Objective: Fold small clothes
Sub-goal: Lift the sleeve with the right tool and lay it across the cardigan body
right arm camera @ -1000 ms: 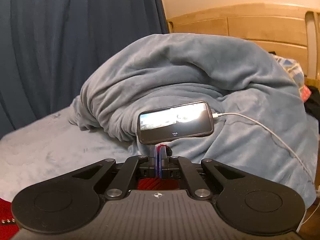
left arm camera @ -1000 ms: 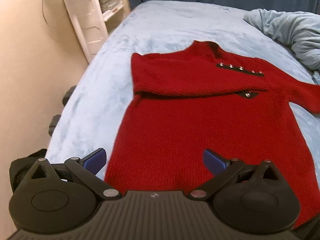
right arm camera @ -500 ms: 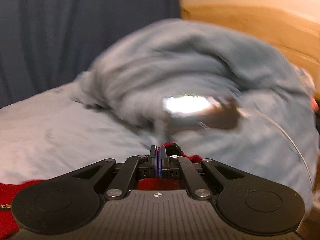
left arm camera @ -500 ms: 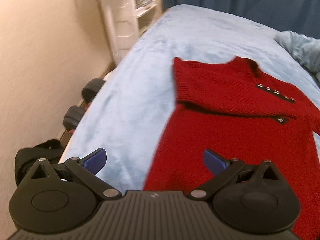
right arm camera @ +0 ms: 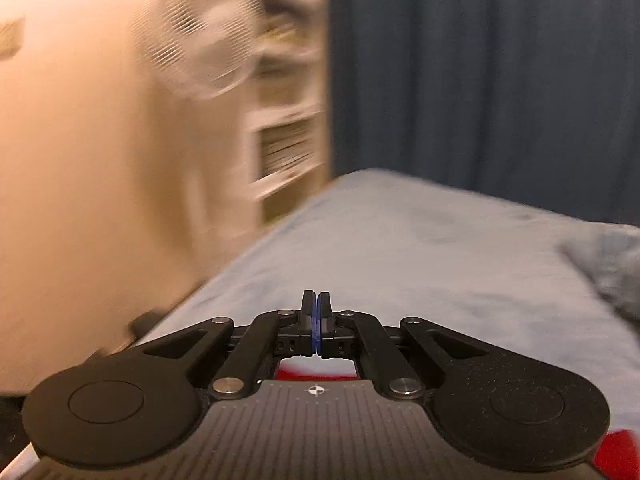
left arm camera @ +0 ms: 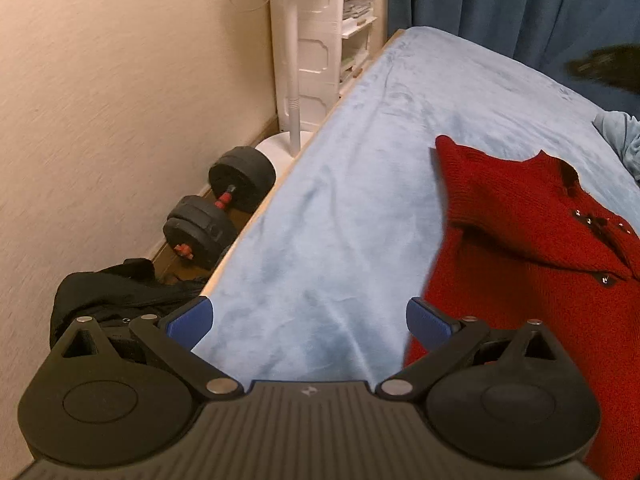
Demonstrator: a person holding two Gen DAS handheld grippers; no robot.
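The left tool (left arm camera: 308, 320) is wide open over the soft blue bed (left arm camera: 360, 200), holding nothing, beside the red knitted sweater (left arm camera: 520, 260). The right tool (right arm camera: 316, 320) is squeezed tight; whether it holds cloth is hidden.

Beige wall (left arm camera: 120, 80), white shelves (left arm camera: 352, 20), seemingly navy curtains (left arm camera: 520, 4).

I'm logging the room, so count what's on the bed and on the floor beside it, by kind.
Red sweater: 1
Bunched blue blanket: 1
Black dumbbell: 1
Black bag: 1
White fan stand: 1
Total: 5
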